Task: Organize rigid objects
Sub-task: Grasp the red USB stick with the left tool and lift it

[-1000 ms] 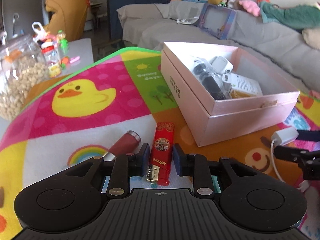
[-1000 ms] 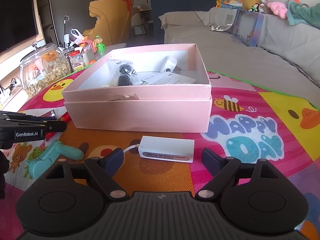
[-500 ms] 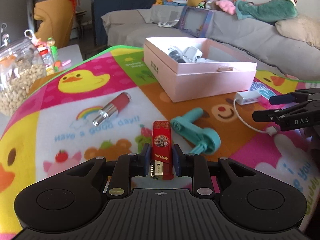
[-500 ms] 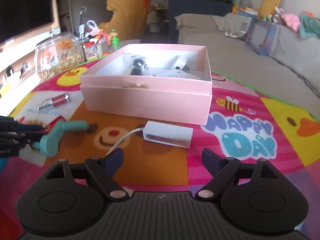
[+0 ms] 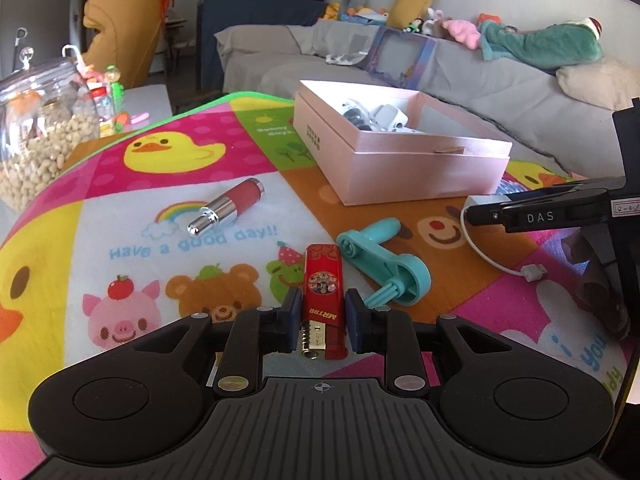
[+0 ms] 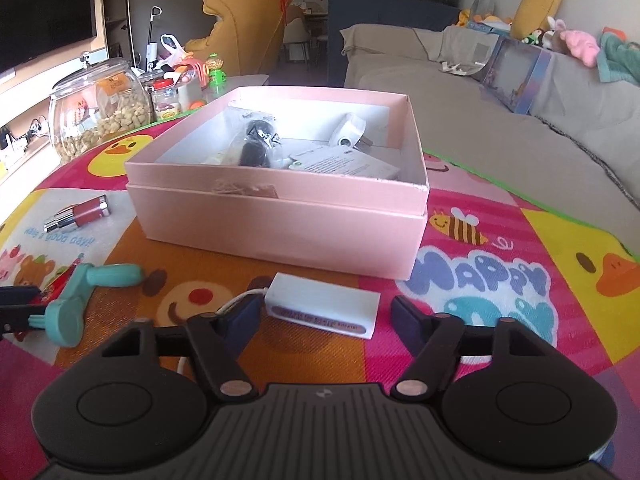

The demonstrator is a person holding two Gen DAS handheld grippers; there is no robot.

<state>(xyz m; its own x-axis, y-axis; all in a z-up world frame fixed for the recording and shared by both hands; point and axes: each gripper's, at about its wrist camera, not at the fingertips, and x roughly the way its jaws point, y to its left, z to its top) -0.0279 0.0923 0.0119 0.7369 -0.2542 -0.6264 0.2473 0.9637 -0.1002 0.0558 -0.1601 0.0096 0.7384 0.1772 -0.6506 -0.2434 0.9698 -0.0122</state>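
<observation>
Clamping the red lighter [image 5: 322, 300] between its two blue pads, the left gripper [image 5: 320, 320] holds it lengthwise, metal head toward the camera, above the cartoon play mat [image 5: 120, 184] on the near side of the pink box [image 6: 280, 216]. The lighter's far end points toward that box.

The right gripper [image 6: 325, 316] straddles the white adapter [image 6: 324, 308], which lies on the mat just in front of the pink box. Its jaws have just been closing, yet both pads are still clear of the adapter's ends, so nothing is grasped there. A thin white cable [image 5: 486, 256] runs from the adapter toward the near side, ending in a small plug [image 5: 532, 271].

The pink box sits open on its own lid, and inside it lie a dark bagged item [image 6: 256, 144], a small white device [image 6: 348, 132] and a printed leaflet [image 6: 340, 162].

To the left of the box's front, a teal crank handle [image 5: 384, 264] lies flat on the mat, close beside the lighter. Further left of the box, a red and silver lipstick tube [image 5: 228, 208] rests on its side. Beyond the box's left corner, off the mat, stands a glass jar [image 6: 96, 108] of pale snacks. Behind the box stretches a grey sofa [image 6: 500, 120] with soft toys along its back.
</observation>
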